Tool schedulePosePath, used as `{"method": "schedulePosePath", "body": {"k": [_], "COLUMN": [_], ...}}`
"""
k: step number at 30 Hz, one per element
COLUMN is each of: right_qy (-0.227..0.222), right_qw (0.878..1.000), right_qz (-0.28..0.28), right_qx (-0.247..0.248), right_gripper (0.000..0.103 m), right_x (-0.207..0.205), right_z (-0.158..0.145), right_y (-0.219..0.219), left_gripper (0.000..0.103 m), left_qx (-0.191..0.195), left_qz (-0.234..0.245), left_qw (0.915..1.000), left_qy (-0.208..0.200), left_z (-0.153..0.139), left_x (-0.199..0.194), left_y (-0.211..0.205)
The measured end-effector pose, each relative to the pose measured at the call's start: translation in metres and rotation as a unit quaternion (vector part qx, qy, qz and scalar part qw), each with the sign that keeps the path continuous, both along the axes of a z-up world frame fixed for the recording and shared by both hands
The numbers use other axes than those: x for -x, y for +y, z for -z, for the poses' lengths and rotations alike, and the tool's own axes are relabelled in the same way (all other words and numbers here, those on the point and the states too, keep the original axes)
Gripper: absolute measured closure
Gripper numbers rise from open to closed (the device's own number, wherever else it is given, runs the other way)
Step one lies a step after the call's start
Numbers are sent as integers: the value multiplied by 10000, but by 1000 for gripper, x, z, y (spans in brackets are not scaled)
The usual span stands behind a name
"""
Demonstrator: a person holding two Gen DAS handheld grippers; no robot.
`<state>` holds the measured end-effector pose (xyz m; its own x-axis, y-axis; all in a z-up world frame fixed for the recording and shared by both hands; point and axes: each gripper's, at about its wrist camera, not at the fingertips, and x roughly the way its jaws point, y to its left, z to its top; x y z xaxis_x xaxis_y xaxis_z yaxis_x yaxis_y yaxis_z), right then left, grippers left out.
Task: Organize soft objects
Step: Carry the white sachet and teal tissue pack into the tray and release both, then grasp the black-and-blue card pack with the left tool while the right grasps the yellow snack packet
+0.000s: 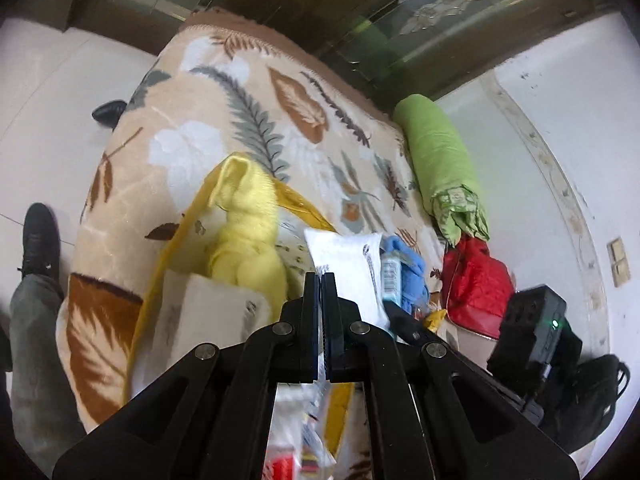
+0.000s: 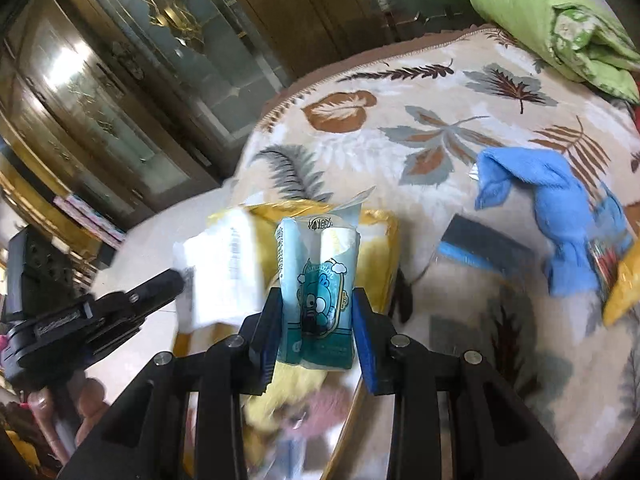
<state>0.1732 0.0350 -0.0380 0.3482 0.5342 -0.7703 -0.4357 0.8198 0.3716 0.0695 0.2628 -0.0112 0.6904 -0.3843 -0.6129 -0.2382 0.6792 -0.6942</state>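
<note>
My right gripper (image 2: 316, 296) is shut on a teal tissue pack (image 2: 320, 280) with a cartoon print, held upright over a yellow see-through bag (image 2: 380, 224). In the left wrist view that pack (image 1: 391, 276) shows just right of my left gripper (image 1: 320, 278). The left gripper's jaws are pressed together on the thin edge of a white packet (image 1: 344, 260). The right wrist view shows the left gripper (image 2: 176, 278) holding this packet (image 2: 224, 264) beside the bag. A yellow fluffy cloth (image 1: 248, 236) lies in the bag (image 1: 188, 220). A blue cloth (image 2: 560, 208) lies on the blanket to the right.
All this lies on a bed with a leaf-print blanket (image 1: 192, 144). A rolled green quilt (image 1: 436, 160) and a red quilted bag (image 1: 476, 284) sit at its right side. A dark flat item (image 2: 488, 248) lies near the blue cloth. A person's shoe (image 1: 40, 240) stands on the floor at left.
</note>
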Motion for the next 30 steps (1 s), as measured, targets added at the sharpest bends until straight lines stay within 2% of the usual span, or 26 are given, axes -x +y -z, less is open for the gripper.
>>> {"method": "schedulePosePath", "body": {"k": [4,6,9,12,13,15,16,17,19,21,24,27,30], "right_qy": [142,34,100,89,81,10,-12,-24,-115,-125,35,35,32], "right_qw": [9997,9992,9995,9999,10000,9999,9998,9997,9993,9988,9973,9973,9967], "right_qz": [16,33,45,51,33,31,46,21,23,105,240,447,712], "right_qx": [212,394,284,113,29,-119,-174,-262,-368,-460,-690,-577,-392], "right_gripper": [70,69,64,57,53,47,44,43,43,43,43,43,43], "right_x": [-17,-17,-19,-20,-19,-14,-11,-6,2,14,30,41,45], "right_z": [18,21,26,23,21,14,10,5,-4,-12,-16,-13,-5], "right_y": [10,14,15,12,10,4,1,-5,-14,-30,-63,-100,-138], "left_gripper": [103,103,103,102,99,75,48,32,30,30,30,30,30], "left_qx": [-80,-245,-484,-157,-84,-95,-161,-187,-225,-292,-694,-945,-1167], "left_qz": [-42,34,5,19,33,20,-52,-135,-258,-189,-123,264,712], "left_qw": [9999,9996,9987,9999,9999,9997,9994,9988,9968,9958,9922,9890,9862], "left_qy": [135,168,180,2,-56,-202,-311,-422,-723,-847,-1030,-1105,-931], "left_z": [15,17,17,18,17,11,6,2,-8,-18,-37,-50,-48], "left_x": [-8,-12,-15,-11,-11,-6,-2,3,14,22,35,39,30], "left_y": [0,-6,-12,-9,-8,-7,-7,-7,-9,-17,-41,-79,-121]}}
